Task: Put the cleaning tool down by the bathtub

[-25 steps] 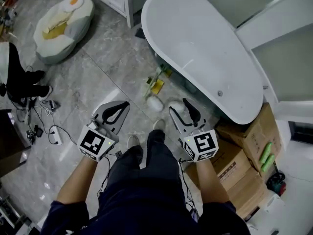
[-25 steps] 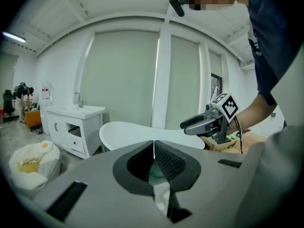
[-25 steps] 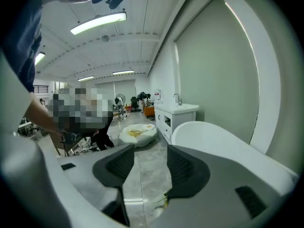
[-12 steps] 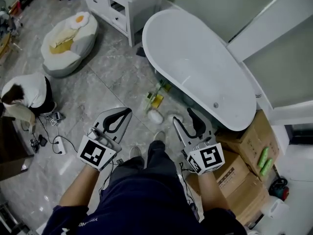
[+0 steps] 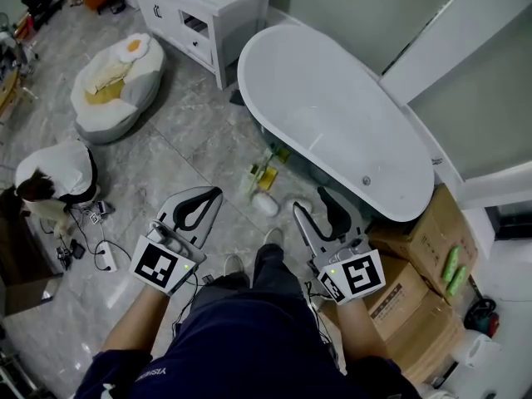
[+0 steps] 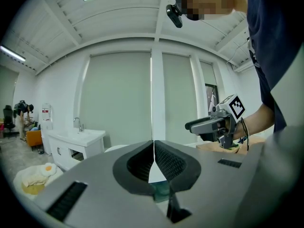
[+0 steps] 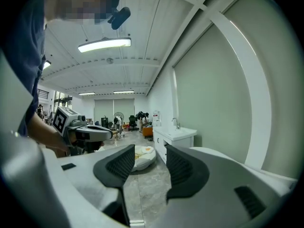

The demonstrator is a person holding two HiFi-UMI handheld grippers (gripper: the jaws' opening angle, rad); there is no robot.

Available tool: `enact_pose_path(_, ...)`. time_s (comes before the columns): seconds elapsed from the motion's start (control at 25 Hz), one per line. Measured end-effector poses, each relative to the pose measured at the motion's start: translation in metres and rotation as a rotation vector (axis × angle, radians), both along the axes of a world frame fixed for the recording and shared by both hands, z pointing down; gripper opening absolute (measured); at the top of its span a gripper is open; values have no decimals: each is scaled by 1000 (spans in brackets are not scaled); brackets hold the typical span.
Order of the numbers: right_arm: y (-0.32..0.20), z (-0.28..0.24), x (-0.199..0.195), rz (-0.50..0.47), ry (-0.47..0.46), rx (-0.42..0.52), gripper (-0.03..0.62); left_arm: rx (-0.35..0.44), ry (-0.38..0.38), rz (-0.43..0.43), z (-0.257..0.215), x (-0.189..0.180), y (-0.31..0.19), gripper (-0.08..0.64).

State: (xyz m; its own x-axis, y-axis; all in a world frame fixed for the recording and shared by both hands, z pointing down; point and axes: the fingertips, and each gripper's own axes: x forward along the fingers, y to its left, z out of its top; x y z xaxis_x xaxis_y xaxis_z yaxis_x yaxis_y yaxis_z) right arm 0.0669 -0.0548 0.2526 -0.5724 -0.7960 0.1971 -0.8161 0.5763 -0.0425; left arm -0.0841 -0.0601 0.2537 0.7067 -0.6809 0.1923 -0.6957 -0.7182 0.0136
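The white bathtub stands ahead and to the right. On the floor at its near side lies the cleaning tool, yellow-green with a white round head; no gripper touches it. My left gripper hangs over the floor left of the tool, its jaws shut with nothing between them; in the left gripper view the tips meet. My right gripper is just right of the tool, by the tub's foot, open and empty. The gap between its jaws shows plainly in the right gripper view.
A white vanity cabinet stands left of the tub. An egg-shaped cushion lies on the floor at the left. A crouching person, cables and a power strip are at the near left. Cardboard boxes sit at the right.
The head view has tipped up and now shows more of the room. The crouching person has come into view at the left. Both grippers hold much the same places and states.
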Motion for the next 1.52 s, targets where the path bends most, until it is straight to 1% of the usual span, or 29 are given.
enact_pose_path(0.2,-3,-11,3,13,-10,22,200,16,1,11,-7,5,-5,32)
enact_pose_path(0.36,-2,-15,-3,4,-15,33,183,21,8,26,-10,11,-5,32)
enact_pose_path(0.6,1,-18,-9,2,-21,41,139,27,21,51,-13,18,-5,32)
enact_pose_path(0.96,7,-21,-10,15,-19,48,97,37,34,76,-15,24,-3,32)
enact_pose_path(1.52,9,-18,-12,18,-23,40,47,15,49,86,-11,32,3,32)
